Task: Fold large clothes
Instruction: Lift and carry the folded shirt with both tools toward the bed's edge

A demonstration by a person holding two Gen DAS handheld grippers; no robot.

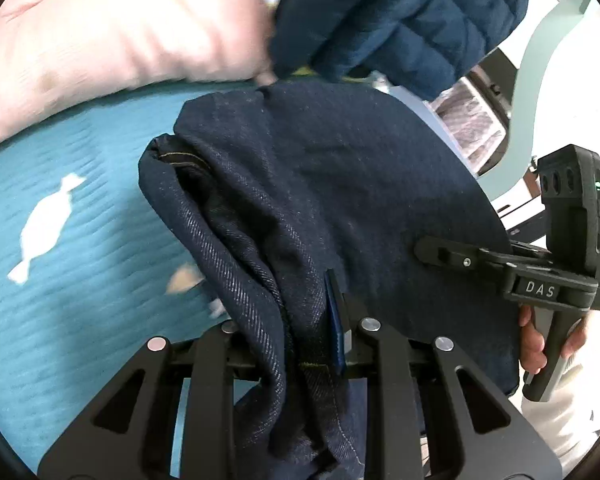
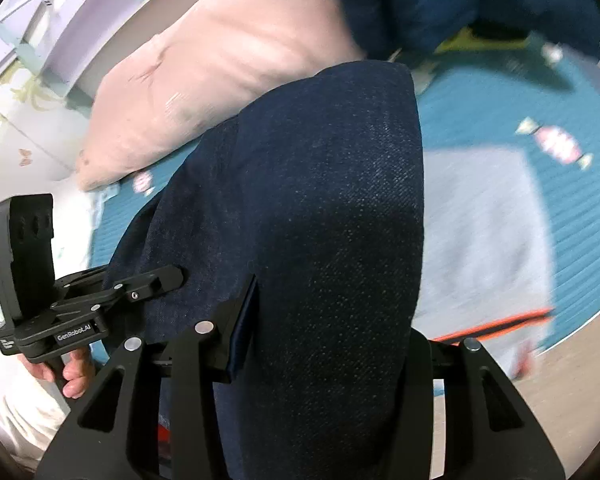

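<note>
The dark denim garment (image 1: 340, 184) hung bunched between both tools above the teal bedspread (image 1: 80, 240), its long axis running away from the cameras toward the far edge of the bed. The left tool (image 1: 300, 340) was clamped on a thick fold of it, and the right tool (image 2: 324, 320) gripped the cloth too. A pink pillow (image 2: 204, 88) and a blue quilted jacket (image 1: 400, 16) lay just beyond its far end.

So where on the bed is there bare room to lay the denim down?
Open teal bedspread lies left of the dark denim garment, below the pink pillow. The far end is crowded by the pillow and navy puffer jacket; a pale cloth covers the right.
</note>
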